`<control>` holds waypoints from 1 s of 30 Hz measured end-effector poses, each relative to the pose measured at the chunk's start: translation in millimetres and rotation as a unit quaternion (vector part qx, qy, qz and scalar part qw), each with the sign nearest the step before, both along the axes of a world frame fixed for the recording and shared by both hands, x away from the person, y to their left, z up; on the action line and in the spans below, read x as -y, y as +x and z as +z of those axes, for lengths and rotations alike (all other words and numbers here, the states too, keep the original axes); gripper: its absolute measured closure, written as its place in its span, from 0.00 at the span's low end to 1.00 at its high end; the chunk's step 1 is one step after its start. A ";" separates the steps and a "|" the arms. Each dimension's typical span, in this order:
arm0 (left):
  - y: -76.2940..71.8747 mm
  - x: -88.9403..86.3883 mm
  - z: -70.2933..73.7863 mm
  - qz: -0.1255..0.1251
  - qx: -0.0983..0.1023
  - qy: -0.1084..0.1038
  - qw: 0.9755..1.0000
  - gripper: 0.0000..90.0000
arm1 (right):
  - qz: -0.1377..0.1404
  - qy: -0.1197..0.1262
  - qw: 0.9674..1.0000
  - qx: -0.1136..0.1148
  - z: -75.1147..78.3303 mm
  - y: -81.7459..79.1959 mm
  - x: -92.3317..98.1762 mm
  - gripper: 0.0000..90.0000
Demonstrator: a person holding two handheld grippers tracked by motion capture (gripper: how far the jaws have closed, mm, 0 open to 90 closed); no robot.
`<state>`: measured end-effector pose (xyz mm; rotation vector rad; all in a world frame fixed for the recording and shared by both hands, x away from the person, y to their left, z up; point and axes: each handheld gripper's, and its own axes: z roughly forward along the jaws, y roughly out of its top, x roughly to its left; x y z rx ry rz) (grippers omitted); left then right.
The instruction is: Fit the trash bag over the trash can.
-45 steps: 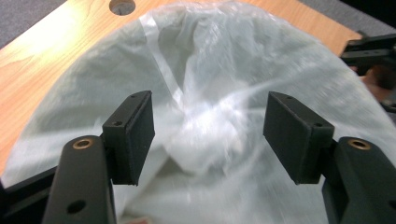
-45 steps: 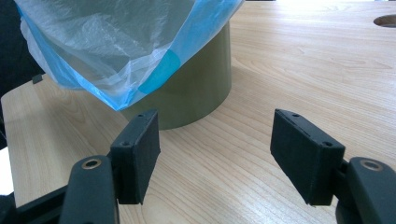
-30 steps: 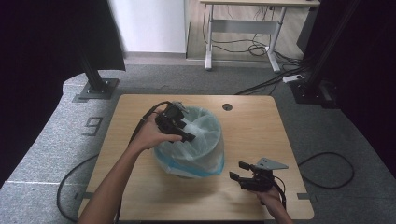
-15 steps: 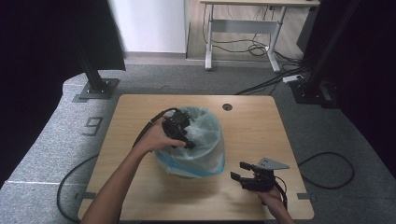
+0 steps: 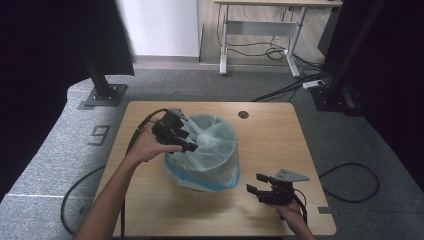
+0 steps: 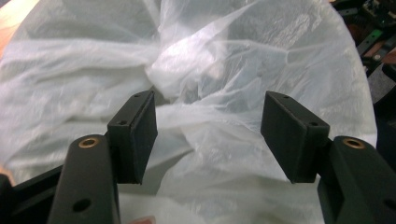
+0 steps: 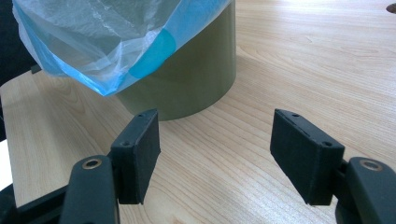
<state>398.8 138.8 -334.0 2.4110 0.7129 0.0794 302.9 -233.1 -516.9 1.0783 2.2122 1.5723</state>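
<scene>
Over the bin (image 5: 212,165) at mid-table, the plastic liner (image 5: 210,142) is being fitted; the left gripper (image 6: 210,135), its jaws just narrowed yet clear of the film, hovers above it. A fold must be pinched next. The right gripper (image 5: 256,184) is held gaping, empty, nearby.

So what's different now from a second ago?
The left gripper has slid from the bin's far rim back along its left rim toward the person, and its jaws have just been closing a little; they stand apart over the crumpled liner bag, gripping nothing. The right gripper stayed open on the table, and the bin hasn't moved.
</scene>
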 end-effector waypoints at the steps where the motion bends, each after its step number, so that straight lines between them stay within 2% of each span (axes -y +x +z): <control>1: -0.5 -1.1 -0.6 -0.001 -0.001 0.000 1.000 0.41 | 0.000 0.000 1.000 0.000 -0.1 0.1 -0.3 0.36; 4: -0.3 -0.8 -5.9 -0.003 -0.007 0.004 1.000 0.44 | 0.001 -0.001 1.000 -0.002 -0.4 0.1 -0.8 0.36; 11: 7.8 17.7 -17.8 0.000 -0.012 0.053 0.999 0.47 | 0.001 0.000 1.000 -0.003 -1.2 0.1 -0.7 0.36; 19: 11.6 25.8 -23.9 0.007 -0.021 0.076 0.997 0.47 | -0.001 -0.001 1.000 -0.001 -0.4 -0.1 2.0 0.36; 22: 9.2 22.8 -21.6 0.007 -0.014 0.063 0.998 0.45 | -0.002 0.000 1.000 0.000 0.3 -0.4 2.8 0.36; 26: 1.3 10.6 -11.2 0.007 0.007 0.013 1.000 0.42 | -0.004 0.001 1.000 0.001 0.8 -0.6 4.2 0.36; 30: -10.1 -5.4 -0.6 0.016 0.033 -0.031 0.999 0.40 | -0.006 0.001 1.000 0.002 1.1 -0.6 4.7 0.36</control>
